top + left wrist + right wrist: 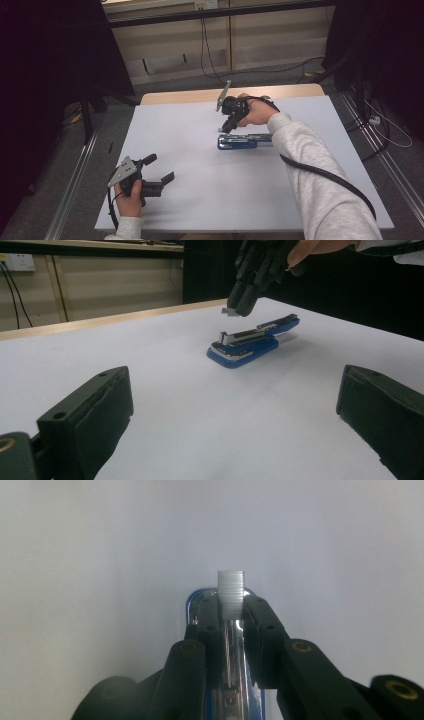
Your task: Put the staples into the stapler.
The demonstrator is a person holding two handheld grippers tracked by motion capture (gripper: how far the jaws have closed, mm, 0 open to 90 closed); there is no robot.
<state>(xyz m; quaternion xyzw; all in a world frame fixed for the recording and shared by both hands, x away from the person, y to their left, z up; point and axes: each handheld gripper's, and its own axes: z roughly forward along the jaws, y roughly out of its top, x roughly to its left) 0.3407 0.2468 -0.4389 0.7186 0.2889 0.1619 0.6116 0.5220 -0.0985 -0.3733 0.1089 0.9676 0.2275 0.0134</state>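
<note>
At the lower left of the high view the left gripper (159, 176) rests low over the white table (190, 200), held in the person's left hand (129, 202), its jaws spread wide with nothing between them; in the left gripper view its two black pads (95, 415) stand at the bottom corners of the frame with bare tabletop between. Farther up, just right of the centre of the high view, lies the blue stapler (243, 142), flat on the table; in the left gripper view it sits in the upper middle of the frame, its top arm raised slightly so that the metal magazine shows. Just above its front end hangs the right gripper (226, 126), pointing down, with the person's right hand (257, 112) behind it and the grey sleeve (310, 165) running off to the lower right. Its jaws are drawn narrow on a small strip of staples (231, 592), which stands up between the tips in the right gripper view, with the stapler's chrome rail directly beneath. The step in hand looks to be loading: the strip is lifted and held above the magazine, not yet seated. The next move probably calls for lining the strip along the rail, lowering it squarely into the channel and only then releasing; the idle left gripper may be needed to steady the stapler's body.
</note>
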